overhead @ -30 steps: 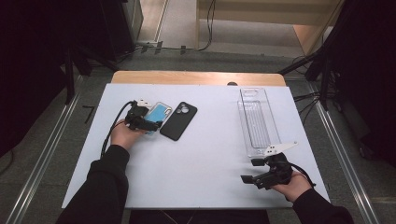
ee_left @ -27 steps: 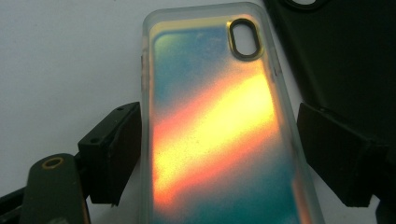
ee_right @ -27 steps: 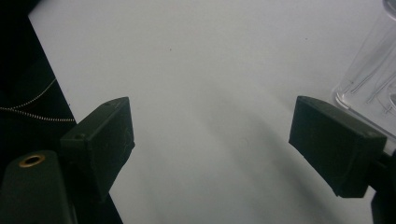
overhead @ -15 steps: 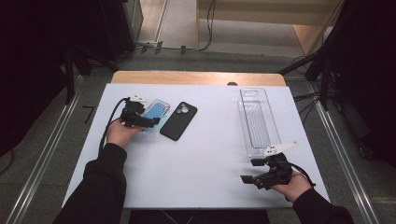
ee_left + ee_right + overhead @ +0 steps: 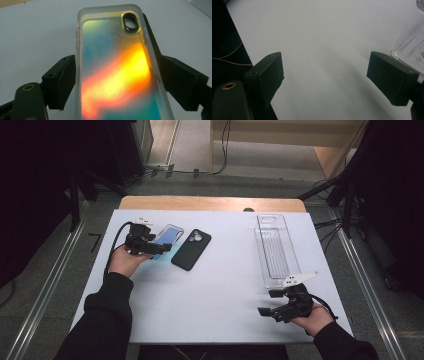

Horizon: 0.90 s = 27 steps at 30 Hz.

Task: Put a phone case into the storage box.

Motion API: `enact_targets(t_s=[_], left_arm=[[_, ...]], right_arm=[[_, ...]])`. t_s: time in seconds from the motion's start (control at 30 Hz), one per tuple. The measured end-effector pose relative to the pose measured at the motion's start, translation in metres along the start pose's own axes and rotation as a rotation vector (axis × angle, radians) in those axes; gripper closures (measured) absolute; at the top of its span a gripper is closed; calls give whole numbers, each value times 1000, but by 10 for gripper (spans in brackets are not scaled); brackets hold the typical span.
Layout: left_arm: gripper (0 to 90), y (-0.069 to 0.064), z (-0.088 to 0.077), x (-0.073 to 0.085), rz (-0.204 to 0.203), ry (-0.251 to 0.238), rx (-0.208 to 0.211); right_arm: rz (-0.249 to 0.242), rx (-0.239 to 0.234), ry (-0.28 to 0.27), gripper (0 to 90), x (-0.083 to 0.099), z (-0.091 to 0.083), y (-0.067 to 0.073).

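Gripping the iridescent phone case (image 5: 117, 72) across its width, your left gripper (image 5: 150, 247) has its long axis running toward 12 o'clock; the clear tray (image 5: 274, 247) lies off at 3, nearer your wide-open, empty right gripper (image 5: 267, 311).

The high view looks forward and down on the whole white rectangular table (image 5: 220, 315) from above its near side. The left gripper view looks very closely along its jaws at a translucent, rainbow-coloured phone case (image 5: 117, 72), which the high view shows far left (image 5: 167, 236). The right gripper view faces the bare table (image 5: 322, 37) closely, with a clear plastic tray (image 5: 412, 42) at its edge, seen right in the high view (image 5: 274, 250).
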<state>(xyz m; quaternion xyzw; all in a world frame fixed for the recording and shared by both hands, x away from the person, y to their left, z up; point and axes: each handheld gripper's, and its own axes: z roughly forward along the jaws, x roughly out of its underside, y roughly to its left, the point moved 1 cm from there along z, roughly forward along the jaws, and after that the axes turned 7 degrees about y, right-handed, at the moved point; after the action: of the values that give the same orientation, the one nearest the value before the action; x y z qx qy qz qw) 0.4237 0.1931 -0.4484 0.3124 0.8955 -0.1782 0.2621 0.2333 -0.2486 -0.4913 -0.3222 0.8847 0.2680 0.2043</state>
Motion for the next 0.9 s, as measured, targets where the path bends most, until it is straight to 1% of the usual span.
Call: enact_targets(t_s=[0.07, 0.17, 0.37, 0.5, 0.6, 0.73, 0.87, 0.9], left_arm=[[170, -3, -1, 0, 1, 10, 11], [170, -8, -3, -1, -18, 11, 28], [170, -24, -4, 0, -4, 23, 58], [169, -35, -5, 4, -4, 25, 94], [170, -43, -7, 6, 2, 26, 108], [170, -53, -9, 11, 8, 29, 115], [170, -61, -9, 15, 0, 28, 135], [169, -62, -9, 16, -1, 29, 137]], right_arm=[[2, 0, 1, 122, 0, 0, 0], [2, -3, -7, 121, -1, -1, 0], [-8, -2, -12, 121, -2, -1, 2], [-10, 1, -22, 121, -3, -1, 2], [-8, 1, -27, 122, -4, -2, 3], [-12, 1, -38, 122, -6, -3, 4], [-16, 1, -43, 122, -11, -3, 4], [-10, -1, -46, 122, -12, -3, 4]])
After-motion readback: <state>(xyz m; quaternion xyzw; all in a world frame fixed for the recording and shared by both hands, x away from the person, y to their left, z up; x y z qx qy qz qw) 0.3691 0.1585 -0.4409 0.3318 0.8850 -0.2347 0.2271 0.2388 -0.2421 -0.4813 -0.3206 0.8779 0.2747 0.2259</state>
